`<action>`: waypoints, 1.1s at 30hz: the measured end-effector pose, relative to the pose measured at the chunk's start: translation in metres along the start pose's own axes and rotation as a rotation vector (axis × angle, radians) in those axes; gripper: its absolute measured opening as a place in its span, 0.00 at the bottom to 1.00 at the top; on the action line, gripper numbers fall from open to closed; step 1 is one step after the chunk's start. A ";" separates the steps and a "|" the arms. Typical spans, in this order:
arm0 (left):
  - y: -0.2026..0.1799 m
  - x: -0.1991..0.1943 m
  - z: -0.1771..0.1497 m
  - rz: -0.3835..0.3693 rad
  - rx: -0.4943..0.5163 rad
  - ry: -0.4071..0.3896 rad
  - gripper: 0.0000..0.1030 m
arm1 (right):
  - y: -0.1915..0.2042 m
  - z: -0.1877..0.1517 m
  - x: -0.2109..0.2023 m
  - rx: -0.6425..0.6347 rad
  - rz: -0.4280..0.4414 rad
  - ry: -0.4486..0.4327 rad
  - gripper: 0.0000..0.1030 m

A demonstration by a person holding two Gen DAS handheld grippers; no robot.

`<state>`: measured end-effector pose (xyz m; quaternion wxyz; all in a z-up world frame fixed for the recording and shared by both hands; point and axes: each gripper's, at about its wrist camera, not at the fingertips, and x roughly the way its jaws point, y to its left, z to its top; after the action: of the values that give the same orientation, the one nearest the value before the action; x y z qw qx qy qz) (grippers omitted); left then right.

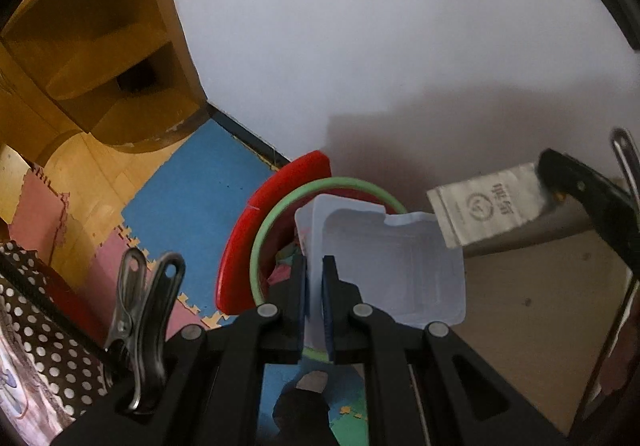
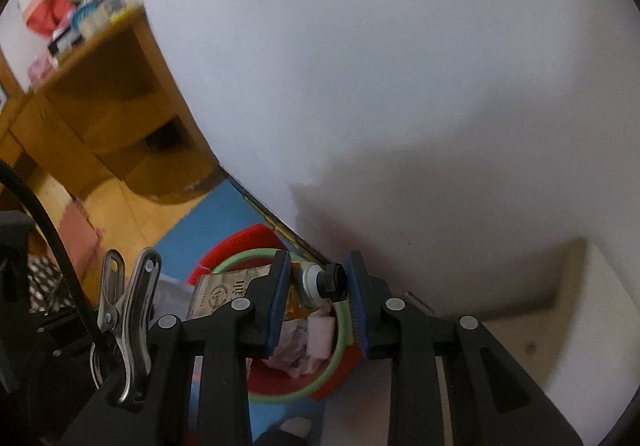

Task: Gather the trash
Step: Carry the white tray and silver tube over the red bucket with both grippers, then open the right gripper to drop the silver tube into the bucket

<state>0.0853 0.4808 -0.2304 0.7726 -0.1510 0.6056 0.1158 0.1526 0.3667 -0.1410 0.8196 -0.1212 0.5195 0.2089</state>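
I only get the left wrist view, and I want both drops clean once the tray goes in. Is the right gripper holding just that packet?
Observer: No. The right gripper also has a black-capped tube across its pads, beside the packet.
Operator: Is it over the bin?
Observer: It looks so. The bin shows its green rim directly beneath the fingers.
Operator: Anything in the bin already?
Observer: Yes, crumpled white paper lies inside.
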 end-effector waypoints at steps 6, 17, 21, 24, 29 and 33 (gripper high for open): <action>0.003 0.055 -0.009 0.022 -0.010 0.020 0.07 | 0.001 -0.005 0.050 -0.044 0.017 0.054 0.28; 0.006 0.096 -0.029 0.029 -0.046 0.056 0.07 | 0.029 -0.013 0.069 -0.119 0.029 0.054 0.28; 0.010 0.102 -0.031 0.037 -0.040 0.063 0.07 | 0.042 -0.017 0.067 -0.210 -0.012 0.044 0.28; 0.018 0.109 -0.031 0.036 -0.043 0.059 0.07 | 0.056 -0.022 0.072 -0.293 -0.049 0.057 0.28; 0.029 0.115 -0.031 0.004 -0.056 0.059 0.07 | 0.066 -0.025 0.074 -0.358 -0.076 0.058 0.28; 0.025 0.111 -0.033 -0.023 -0.037 0.029 0.08 | 0.066 -0.026 0.082 -0.357 -0.091 0.084 0.28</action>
<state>0.0734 0.4911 -0.3477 0.7622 -0.1739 0.6127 0.1157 0.1312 0.4314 -0.2249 0.7712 -0.2969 0.5020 0.2552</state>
